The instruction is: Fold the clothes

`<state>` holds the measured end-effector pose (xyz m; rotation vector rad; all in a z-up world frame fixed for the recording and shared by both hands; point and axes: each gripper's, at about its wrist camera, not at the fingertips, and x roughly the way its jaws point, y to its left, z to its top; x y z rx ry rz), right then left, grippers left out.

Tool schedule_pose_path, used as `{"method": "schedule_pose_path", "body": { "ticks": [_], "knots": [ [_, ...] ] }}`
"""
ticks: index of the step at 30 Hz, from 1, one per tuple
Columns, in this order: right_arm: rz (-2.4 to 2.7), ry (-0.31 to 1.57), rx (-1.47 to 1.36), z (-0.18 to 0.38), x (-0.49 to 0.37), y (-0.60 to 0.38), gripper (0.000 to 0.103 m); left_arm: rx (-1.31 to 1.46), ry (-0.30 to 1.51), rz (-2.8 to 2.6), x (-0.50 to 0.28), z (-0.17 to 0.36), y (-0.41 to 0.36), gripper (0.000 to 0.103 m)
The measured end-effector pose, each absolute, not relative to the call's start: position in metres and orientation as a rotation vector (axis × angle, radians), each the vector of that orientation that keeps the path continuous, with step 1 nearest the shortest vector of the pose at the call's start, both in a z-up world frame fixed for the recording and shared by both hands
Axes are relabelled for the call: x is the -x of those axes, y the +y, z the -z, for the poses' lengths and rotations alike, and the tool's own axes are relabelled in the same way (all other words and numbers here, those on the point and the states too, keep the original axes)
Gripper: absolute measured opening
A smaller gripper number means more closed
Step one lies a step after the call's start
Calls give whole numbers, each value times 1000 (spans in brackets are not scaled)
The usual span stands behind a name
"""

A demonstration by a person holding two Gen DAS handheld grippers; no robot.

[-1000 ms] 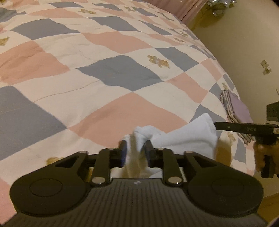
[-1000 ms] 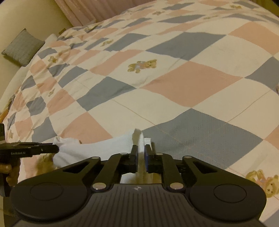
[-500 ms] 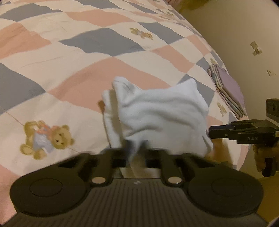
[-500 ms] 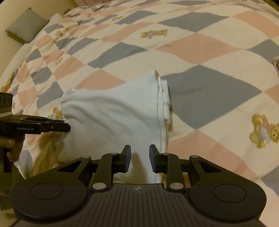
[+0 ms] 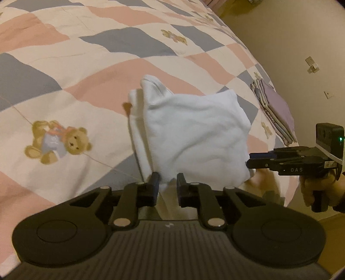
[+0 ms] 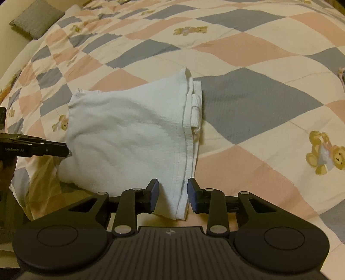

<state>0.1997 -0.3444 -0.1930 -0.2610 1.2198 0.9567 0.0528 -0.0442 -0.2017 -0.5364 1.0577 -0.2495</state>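
White folded garment [image 5: 194, 133] lies on the checked teddy-bear quilt [image 5: 90, 71] at the bed's near edge, near corners hanging over. Left gripper [image 5: 167, 185]: jaws parted with a moderate gap, cloth corner sits between the pads, not pinched. Right gripper [image 6: 172, 195]: jaws spread wider, hemmed edge of the garment [image 6: 129, 137] hangs between them, not clamped. In the left view the right gripper's tip touches the garment's side. Stack of folded clothes [image 5: 273, 112] sits well apart at the quilt's right edge. Grey cushion [image 6: 36, 18] far back
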Motion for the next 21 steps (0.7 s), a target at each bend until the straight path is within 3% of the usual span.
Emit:
{"method": "schedule_pose_path", "body": {
  "ticks": [3, 5, 6, 12, 21],
  "knots": [
    [-955, 1220, 281, 195, -198, -342, 29, 514, 1073, 268, -50, 203, -51, 1],
    [-945, 1228, 317, 196, -195, -341, 12, 489, 1083, 273, -44, 202, -54, 0],
    [-936, 1233, 341, 196, -194, -341, 11, 486, 1089, 272, -41, 202, -54, 0],
    [-876, 1252, 529, 196, -179, -331, 13, 460, 1118, 216, -34, 203, -53, 0],
    [-845, 1264, 537, 195, -173, -327, 16, 406, 1126, 207, -31, 191, -60, 0]
  ]
}}
